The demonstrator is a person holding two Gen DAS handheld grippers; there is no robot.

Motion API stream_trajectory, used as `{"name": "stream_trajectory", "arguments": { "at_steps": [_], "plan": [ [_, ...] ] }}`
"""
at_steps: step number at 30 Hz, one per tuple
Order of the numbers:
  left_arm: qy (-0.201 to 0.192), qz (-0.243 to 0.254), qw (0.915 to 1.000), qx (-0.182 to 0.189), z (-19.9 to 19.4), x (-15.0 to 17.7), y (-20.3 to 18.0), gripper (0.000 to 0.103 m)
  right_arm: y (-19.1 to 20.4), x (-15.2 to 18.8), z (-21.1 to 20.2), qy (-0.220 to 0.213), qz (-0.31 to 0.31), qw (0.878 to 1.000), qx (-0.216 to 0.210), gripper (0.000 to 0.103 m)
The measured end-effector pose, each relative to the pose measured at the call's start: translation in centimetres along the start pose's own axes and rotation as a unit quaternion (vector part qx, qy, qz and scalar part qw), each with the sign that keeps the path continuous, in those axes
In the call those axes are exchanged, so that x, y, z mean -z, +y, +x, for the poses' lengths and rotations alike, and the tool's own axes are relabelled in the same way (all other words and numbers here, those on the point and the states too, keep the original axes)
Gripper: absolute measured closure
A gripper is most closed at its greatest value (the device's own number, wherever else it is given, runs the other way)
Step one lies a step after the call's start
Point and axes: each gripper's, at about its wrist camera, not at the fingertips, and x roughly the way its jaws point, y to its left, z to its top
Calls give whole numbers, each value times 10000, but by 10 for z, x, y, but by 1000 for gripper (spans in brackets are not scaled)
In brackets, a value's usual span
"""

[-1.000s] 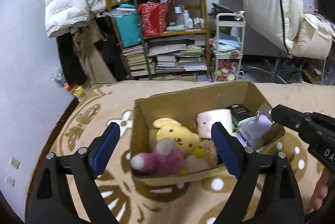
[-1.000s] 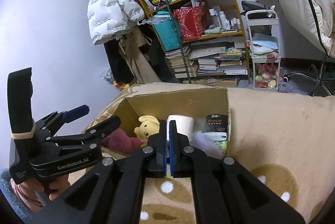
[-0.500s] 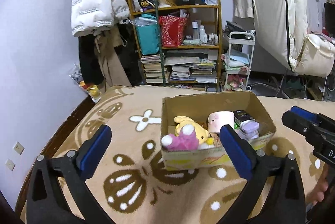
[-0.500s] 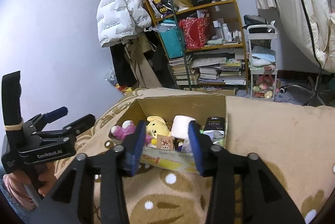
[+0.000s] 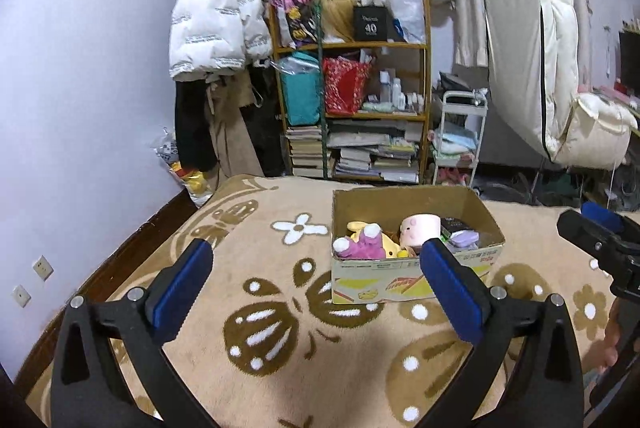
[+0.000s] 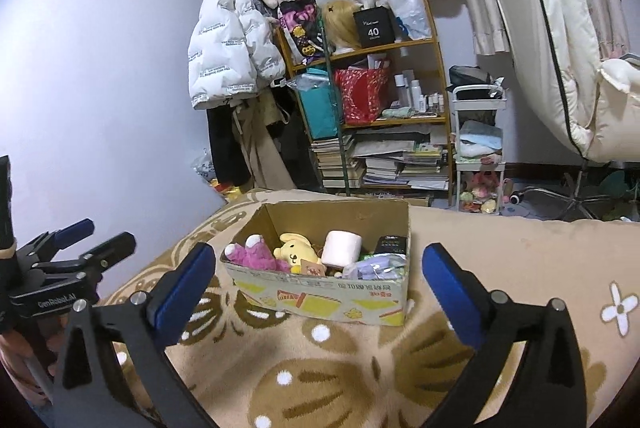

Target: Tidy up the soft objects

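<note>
An open cardboard box sits on the patterned beige blanket. Inside lie a pink plush, a yellow plush, a white-pink roll-shaped plush, a purple pouch and a black packet. My left gripper hangs open, short of the box, with nothing between its blue pads. My right gripper is opening wide, also back from the box and holding nothing. Each gripper shows at the edge of the other's view.
The blanket covers a bed with a dark wooden edge by the left wall. Beyond it stand a cluttered shelf, a white cart, hanging jackets and folded bedding.
Both grippers have drawn back and up from the box, which now looks smaller. The right jaws went from shut to wide open; the left jaws spread a little more.
</note>
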Motion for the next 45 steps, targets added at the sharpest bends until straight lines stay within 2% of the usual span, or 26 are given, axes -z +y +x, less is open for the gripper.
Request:
{"name": "stream_trajectory", "arguments": {
  "at_steps": [7,9,12,18,30,45],
  "plan": [
    [-77,-34,10000,-45,-16,13,8,1,4,9,-20,-45,-72,9998,152,0],
    [-78,-84,9998,151,-15,17,11,1,3,11,-22,-60,-109,9998,135,0],
    [-43,-133,9996,228,-12,22,13,1,4,14,-21,-73,-189,9995,251,0],
    [-51,16,9999,129,-5,28,9,1,0,19,-17,-45,-227,9992,335,0],
    [241,113,9995,143,13,39,5,1,-9,20,-13,12,-56,9992,396,0],
    [185,267,9995,37,13,43,3,1,-12,24,-9,27,-11,9991,433,0]
  ]
}}
